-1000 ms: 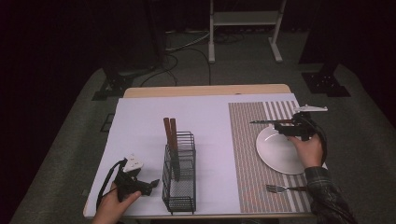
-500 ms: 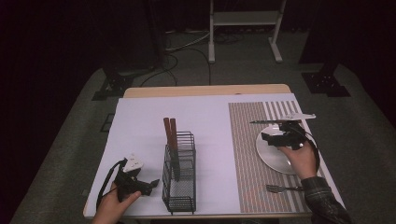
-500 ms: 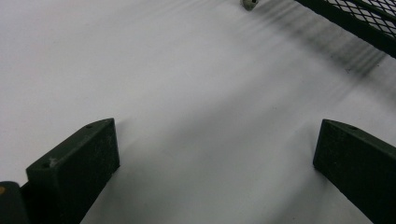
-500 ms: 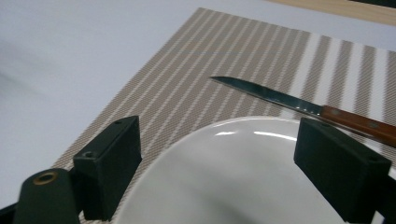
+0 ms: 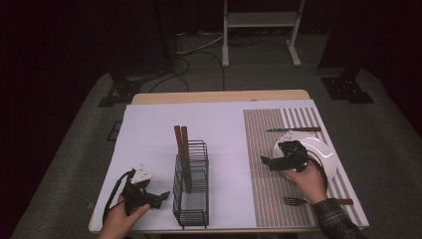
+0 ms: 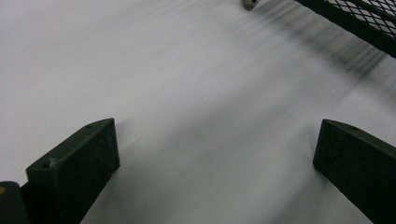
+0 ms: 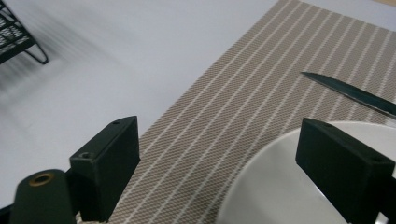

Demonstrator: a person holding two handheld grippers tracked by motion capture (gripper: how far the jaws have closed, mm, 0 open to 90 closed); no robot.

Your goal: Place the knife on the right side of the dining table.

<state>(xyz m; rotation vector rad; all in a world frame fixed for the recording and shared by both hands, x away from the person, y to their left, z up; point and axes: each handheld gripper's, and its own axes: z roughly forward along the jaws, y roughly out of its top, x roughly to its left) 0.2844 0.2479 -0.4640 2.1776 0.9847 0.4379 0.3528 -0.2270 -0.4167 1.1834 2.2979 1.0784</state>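
Note:
A white plate (image 5: 318, 152) lies on the striped placemat (image 5: 268, 134) at the right. Beyond the plate lies a knife (image 5: 293, 130), and a fork (image 5: 311, 201) sits by the front edge. My right gripper (image 5: 268, 162) hovers at the plate's left rim, pointing left, open and empty. In the right gripper view its gripper (image 7: 219, 140) has one jaw over the placemat (image 7: 224, 116) and the other over the plate (image 7: 275, 191), with the knife blade (image 7: 355, 93) beyond. My left gripper (image 5: 160, 196) rests open near the front left, beside the wire rack (image 5: 191, 199); between its fingertips (image 6: 217, 140) is bare sheet.
The black wire rack holds two wooden-handled utensils (image 5: 180, 142) standing upright. Its mesh edge (image 6: 364, 21) shows at the top right of the left gripper view, and a corner of the rack (image 7: 16, 35) at the right gripper view's top left. A white sheet (image 5: 224, 129) covers the table's middle.
My right gripper has moved left and nearer, from the plate's far right side across to its left rim. The left gripper has stayed where it was.

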